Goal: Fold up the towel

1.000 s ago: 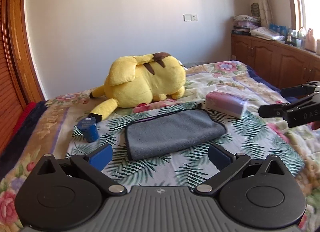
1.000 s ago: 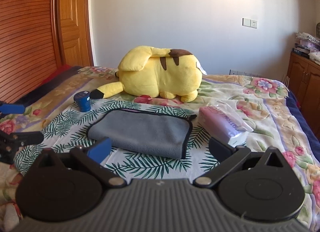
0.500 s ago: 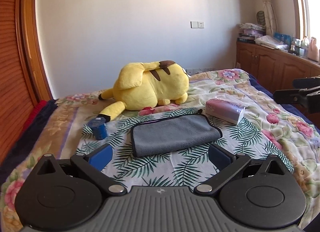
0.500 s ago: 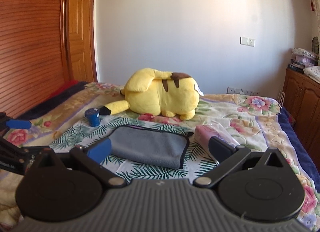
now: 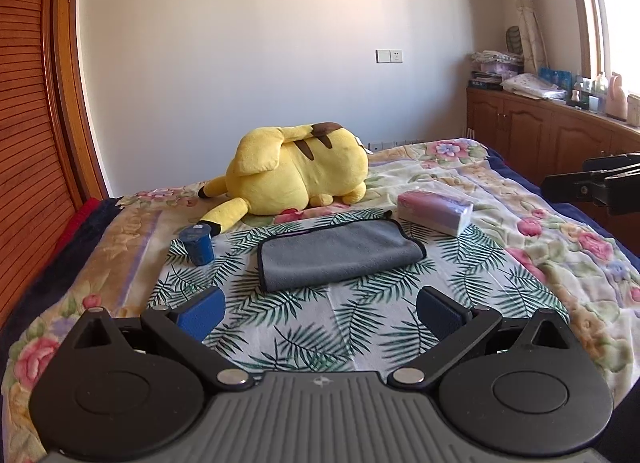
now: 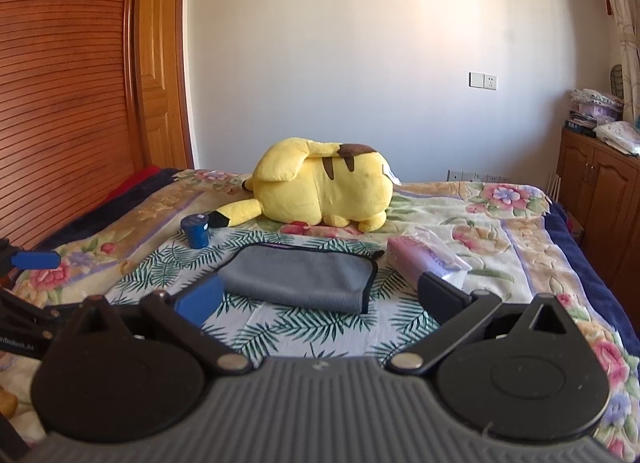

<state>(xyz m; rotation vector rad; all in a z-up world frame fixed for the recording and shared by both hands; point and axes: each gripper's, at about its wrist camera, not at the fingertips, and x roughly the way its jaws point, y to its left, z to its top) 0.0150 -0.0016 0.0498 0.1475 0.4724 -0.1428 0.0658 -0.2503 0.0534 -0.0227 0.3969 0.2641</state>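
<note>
Grey towel [image 5: 338, 253] lies folded mid-bed [image 5: 520, 223]; left gripper [image 5: 320, 313] and right gripper [image 6: 318, 297] gape wide, empty. Folding looks finished; next, withdraw.

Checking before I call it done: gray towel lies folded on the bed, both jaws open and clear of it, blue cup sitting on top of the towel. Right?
Not quite. The blue cup stands on the bedspread beside the gray towel, not on it; the left wrist view shows the gap. The rest holds: towel folded, left gripper and right gripper open and clear.
</note>
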